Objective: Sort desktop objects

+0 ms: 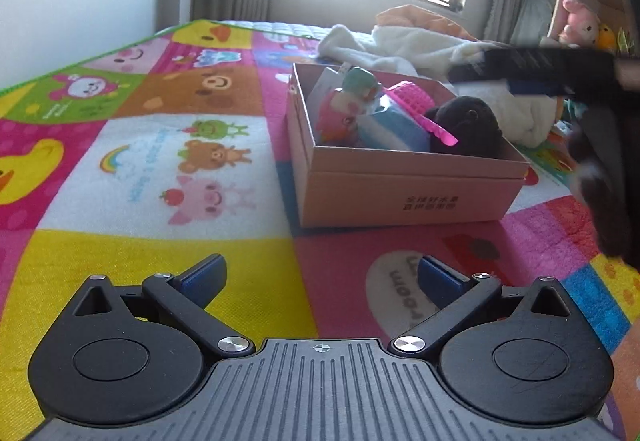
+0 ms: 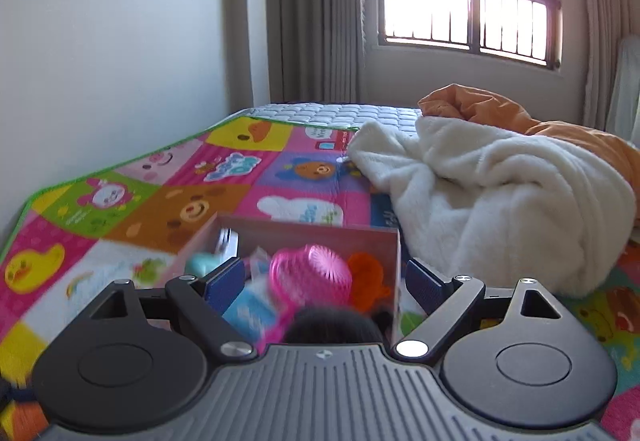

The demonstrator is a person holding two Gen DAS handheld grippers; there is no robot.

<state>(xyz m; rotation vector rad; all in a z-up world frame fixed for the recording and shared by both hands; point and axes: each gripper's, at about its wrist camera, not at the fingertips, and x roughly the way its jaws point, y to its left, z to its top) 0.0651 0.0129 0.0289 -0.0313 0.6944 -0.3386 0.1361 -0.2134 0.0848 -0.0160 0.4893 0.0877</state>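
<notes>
Nearest the left wrist camera, the left gripper (image 1: 322, 277) hovers low over the colourful play mat (image 1: 140, 161), its two blue-padded fingers spread wide with nothing between them. Ahead of it and slightly to the right, the cardboard box (image 1: 400, 193) sits on the mat. Inside the box are a pig figure (image 1: 340, 113) at the left, a blue pack (image 1: 394, 127) in the middle, a pink brush (image 1: 416, 101) lying across the pack, and a dark plush toy (image 1: 468, 125) at the right. Behind the box lies a white blanket (image 1: 416, 45).

From the right wrist view, the right gripper (image 2: 324, 281) hangs directly above the near end of the box (image 2: 304, 233), also wide open and empty. Below it the pink brush (image 2: 316, 265), an orange item (image 2: 366, 277) and the dark plush toy (image 2: 332, 325) show, motion-blurred. The white blanket (image 2: 500, 201) is to the right of the box.
</notes>
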